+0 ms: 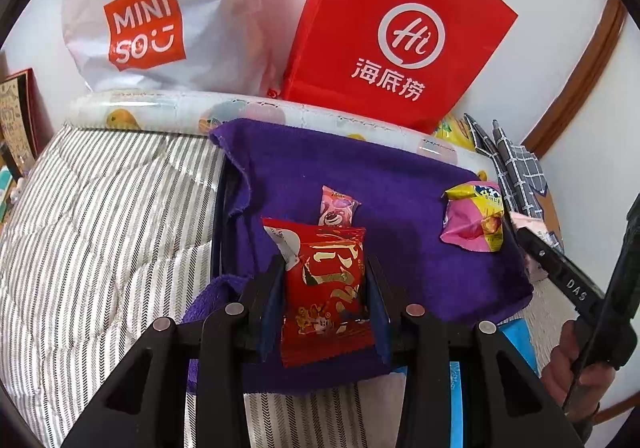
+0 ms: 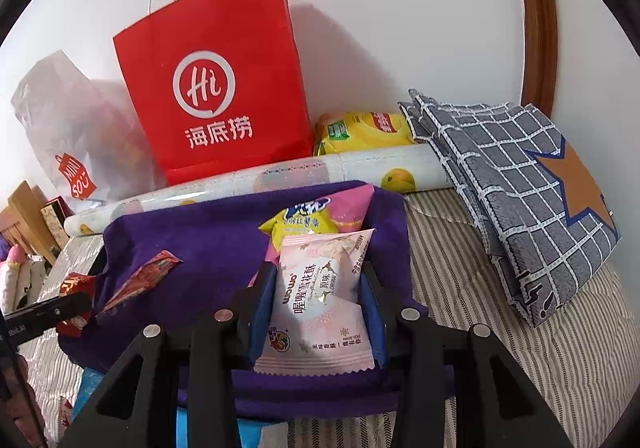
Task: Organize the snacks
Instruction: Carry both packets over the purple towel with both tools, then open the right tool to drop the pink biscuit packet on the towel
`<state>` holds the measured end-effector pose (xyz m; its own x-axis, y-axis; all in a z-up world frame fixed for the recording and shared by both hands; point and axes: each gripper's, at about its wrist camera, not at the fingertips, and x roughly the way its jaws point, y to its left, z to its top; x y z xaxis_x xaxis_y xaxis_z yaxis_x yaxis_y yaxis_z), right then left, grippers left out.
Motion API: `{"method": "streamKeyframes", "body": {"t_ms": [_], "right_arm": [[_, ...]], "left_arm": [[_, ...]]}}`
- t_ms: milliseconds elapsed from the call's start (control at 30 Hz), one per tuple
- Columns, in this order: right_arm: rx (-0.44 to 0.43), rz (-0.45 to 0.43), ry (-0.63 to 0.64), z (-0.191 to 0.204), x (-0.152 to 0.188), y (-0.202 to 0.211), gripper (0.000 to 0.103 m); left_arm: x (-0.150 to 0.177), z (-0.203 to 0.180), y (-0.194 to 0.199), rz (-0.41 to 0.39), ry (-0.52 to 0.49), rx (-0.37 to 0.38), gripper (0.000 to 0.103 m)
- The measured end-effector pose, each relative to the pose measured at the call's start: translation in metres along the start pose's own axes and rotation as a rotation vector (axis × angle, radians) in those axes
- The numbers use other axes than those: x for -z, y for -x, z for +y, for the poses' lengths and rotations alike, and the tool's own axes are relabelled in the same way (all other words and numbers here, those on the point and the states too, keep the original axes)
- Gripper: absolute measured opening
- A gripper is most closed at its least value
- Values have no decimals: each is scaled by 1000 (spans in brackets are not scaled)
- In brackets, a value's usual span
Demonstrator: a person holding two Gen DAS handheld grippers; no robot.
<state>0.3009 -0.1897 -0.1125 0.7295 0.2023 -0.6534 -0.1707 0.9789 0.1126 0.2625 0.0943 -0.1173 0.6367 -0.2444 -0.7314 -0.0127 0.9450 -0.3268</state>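
- While your left claw (image 1: 326, 280) points down over the purple towel (image 1: 400, 187), its two pads pinch a red snack packet with gold lettering (image 1: 326, 280) by the sides, the packet standing upright between them.
- Your right claw (image 2: 318, 288) is likewise clamped on a pale pink snack packet (image 2: 320, 300), which stands upright between the blue pads.
- You can see from the left wrist view a small pink packet with a bear face (image 1: 336, 205) lying on the towel just beyond the red one, and a pink-and-yellow packet (image 1: 474, 219) lying near the towel's right edge.
- From the right wrist view that pink-and-yellow packet (image 2: 308, 219) sits just behind the pale pink one you hold, and a red wrapper (image 2: 140, 280) lies on the towel to the left.
- The towel is spread over something on a striped bedcover (image 1: 100, 207).
- Behind the towel lies a rolled fruit-print sheet (image 2: 360, 167), and behind that stand a red paper bag (image 1: 396, 27) and a white plastic bag (image 1: 160, 7) against the wall.
- A yellow snack bag (image 2: 364, 131) rests beside the red bag, and a grey checked fabric bag with an orange star (image 2: 520, 175) lies on the bed to the right.
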Motion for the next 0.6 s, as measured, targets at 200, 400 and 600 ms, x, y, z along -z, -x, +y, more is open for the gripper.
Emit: {"method": "streamKeyframes", "body": {"t_ms": [200, 400, 600], "right_arm": [[-1, 37, 22, 5, 4, -7, 40], [14, 40, 60, 15, 7, -8, 41], [21, 47, 53, 12, 7, -10, 40]], "left_arm": [[1, 1, -2, 4, 10, -8, 39], [4, -1, -8, 26, 9, 4, 39], [7, -3, -12, 43, -7, -3, 39]]}}
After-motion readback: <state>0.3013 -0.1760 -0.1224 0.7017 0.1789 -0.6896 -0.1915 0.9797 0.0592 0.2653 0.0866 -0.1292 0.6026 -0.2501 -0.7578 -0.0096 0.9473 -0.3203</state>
